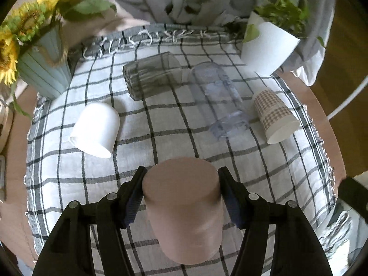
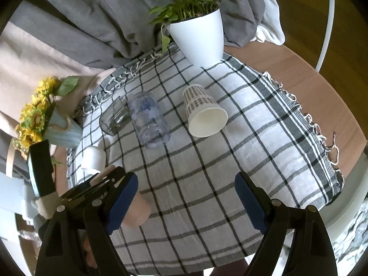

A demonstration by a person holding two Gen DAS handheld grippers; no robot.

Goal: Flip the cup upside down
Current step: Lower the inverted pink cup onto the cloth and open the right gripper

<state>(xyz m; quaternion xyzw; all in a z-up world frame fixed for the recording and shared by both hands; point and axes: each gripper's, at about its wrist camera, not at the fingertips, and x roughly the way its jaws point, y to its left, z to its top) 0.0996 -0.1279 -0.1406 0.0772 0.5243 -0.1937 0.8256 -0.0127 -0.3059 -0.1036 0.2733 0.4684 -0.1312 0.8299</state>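
Observation:
My left gripper (image 1: 181,179) is shut on a dusty-pink cup (image 1: 184,209), held base up over the checked cloth; the cup's mouth end shows in the right wrist view (image 2: 138,214) behind my left finger. My right gripper (image 2: 186,197) is open and empty above the cloth's near part. Lying on their sides are a white cup (image 1: 95,130) (image 2: 93,158), a smoky grey glass (image 1: 151,76) (image 2: 115,116), a clear bluish glass (image 1: 218,101) (image 2: 149,120) and a plaid paper cup (image 1: 273,116) (image 2: 203,113).
A blue pot of sunflowers (image 1: 43,71) (image 2: 62,131) stands at the cloth's far left, a white potted plant (image 1: 266,46) (image 2: 199,38) at the far right. The checked cloth (image 2: 207,161) covers a round wooden table (image 2: 322,96). Grey fabric hangs behind.

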